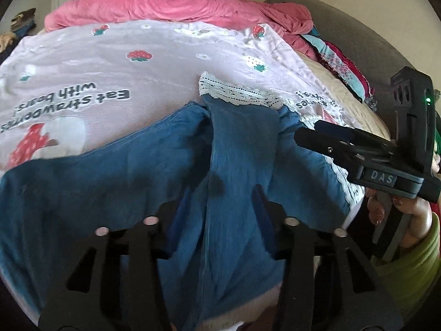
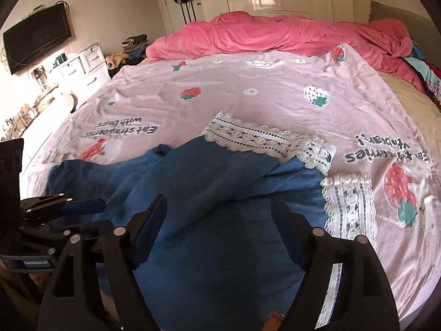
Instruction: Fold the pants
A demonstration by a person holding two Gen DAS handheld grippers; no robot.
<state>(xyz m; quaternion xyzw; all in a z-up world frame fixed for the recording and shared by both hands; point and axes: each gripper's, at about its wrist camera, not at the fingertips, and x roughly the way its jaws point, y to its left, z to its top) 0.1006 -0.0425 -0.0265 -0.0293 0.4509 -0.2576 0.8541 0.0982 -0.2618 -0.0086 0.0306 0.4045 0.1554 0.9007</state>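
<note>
Mostly bare sheet (image 2: 248, 102), pants (image 2: 220, 193) near edge

Blue pants (image 1: 226, 193) hide the left tongs' tips.

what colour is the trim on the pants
White lace trim with small dark dots, on blue pants. It shows best in the right wrist view.

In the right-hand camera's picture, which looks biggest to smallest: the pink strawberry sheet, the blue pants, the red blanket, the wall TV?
1. Pink strawberry sheet
2. Blue pants, though they lie nearest the camera, which enlarges them
3. Red blanket, far back, so shrunk
4. Wall TV
</note>
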